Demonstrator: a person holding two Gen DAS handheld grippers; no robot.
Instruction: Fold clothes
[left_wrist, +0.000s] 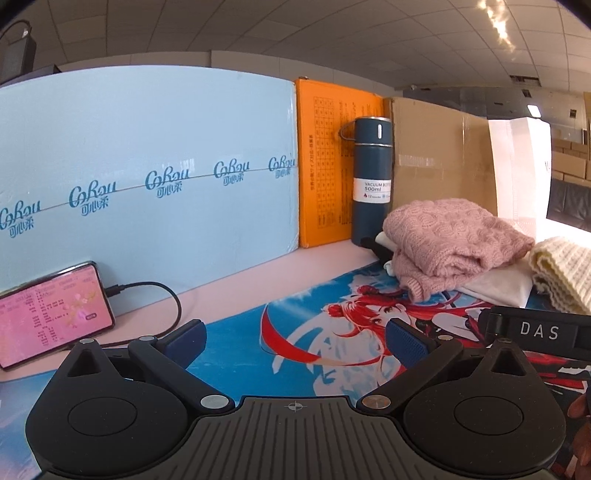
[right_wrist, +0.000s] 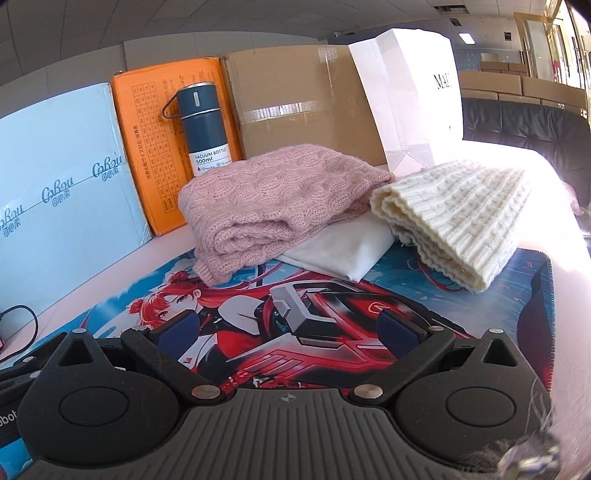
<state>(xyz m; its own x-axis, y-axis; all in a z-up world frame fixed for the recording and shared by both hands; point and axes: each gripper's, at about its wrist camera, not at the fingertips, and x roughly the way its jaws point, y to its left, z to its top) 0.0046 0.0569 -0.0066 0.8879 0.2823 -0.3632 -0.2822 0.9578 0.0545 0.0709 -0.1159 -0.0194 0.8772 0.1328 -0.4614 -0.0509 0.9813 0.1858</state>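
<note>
Both tools are sitting low over the near part of the printed mat (right_wrist: 258, 354), holding nothing. The left gripper (left_wrist: 295, 341) is standing with its jaws spread wide and only mat showing between the pads; the right gripper (right_wrist: 290, 338) is likewise gaping and empty. The right tool's black body is showing at the right edge of the left wrist view. Further in, toward the mat's far edge, three garments are lying in a cluster: a pink cable-knit sweater (right_wrist: 273, 195) bundled in a rough fold, resting partly on a flat white cloth (right_wrist: 351, 254), and a cream ribbed knit (right_wrist: 454, 221) doubled over, just beside them toward the mat's far right corner. Judgement: the pile is looking already folded and set aside, though the pink sweater's fold is loose; no unfolded garment is appearing in either view, so the task is reading as late or between items. A phone (left_wrist: 51, 314) on a charging cable is lying off the mat's left edge. At the bench's back edge a blue vacuum bottle (right_wrist: 203, 129) is standing before an orange box (right_wrist: 147, 155), flanked by a pale blue carton (left_wrist: 147, 166) and a cardboard box (right_wrist: 295, 103).
</note>
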